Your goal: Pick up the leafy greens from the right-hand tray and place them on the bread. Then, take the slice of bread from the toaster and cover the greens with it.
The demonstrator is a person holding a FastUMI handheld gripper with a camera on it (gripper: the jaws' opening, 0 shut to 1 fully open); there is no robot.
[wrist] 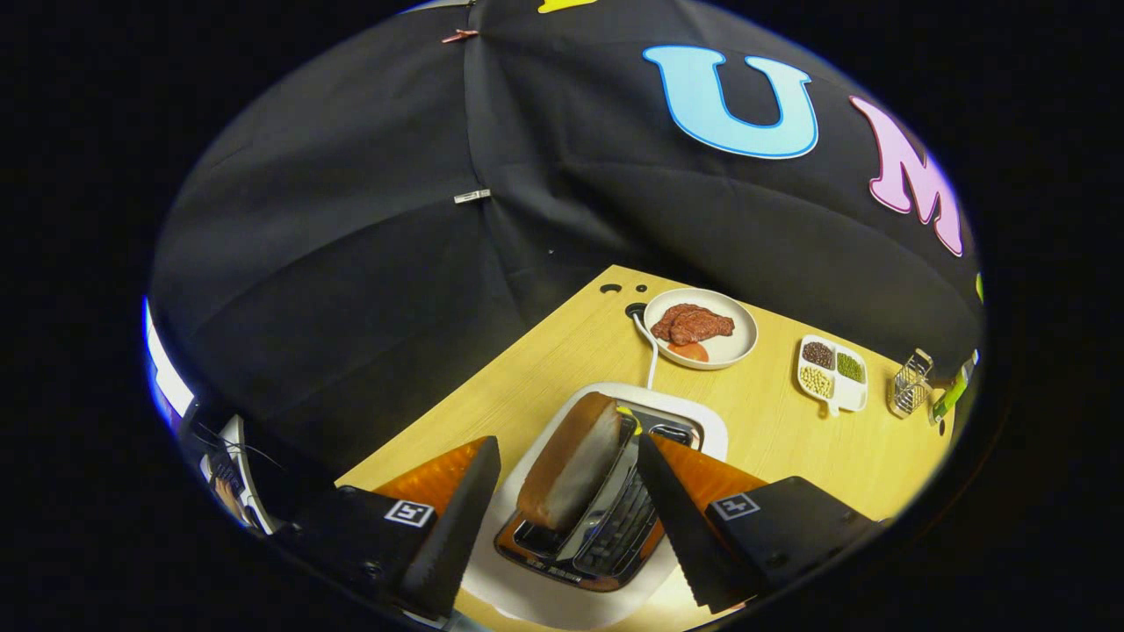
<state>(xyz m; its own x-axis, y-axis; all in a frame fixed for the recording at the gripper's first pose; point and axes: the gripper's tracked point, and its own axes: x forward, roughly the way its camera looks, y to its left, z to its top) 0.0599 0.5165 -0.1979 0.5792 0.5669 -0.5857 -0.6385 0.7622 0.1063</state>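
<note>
Nearest, the gripper [562,509] hangs over the white pop-up toaster [606,491], its fingers spread wide and grasping nothing. Between them a tan slice of bread [571,474] stands in the left slot, its long axis running near to far, so both fingers flank its broad faces. Farther off on the pale wooden surface [773,421] sit a round white plate of reddish meat [700,328] and, to the right, a small divided dish of beans [832,373].
</note>
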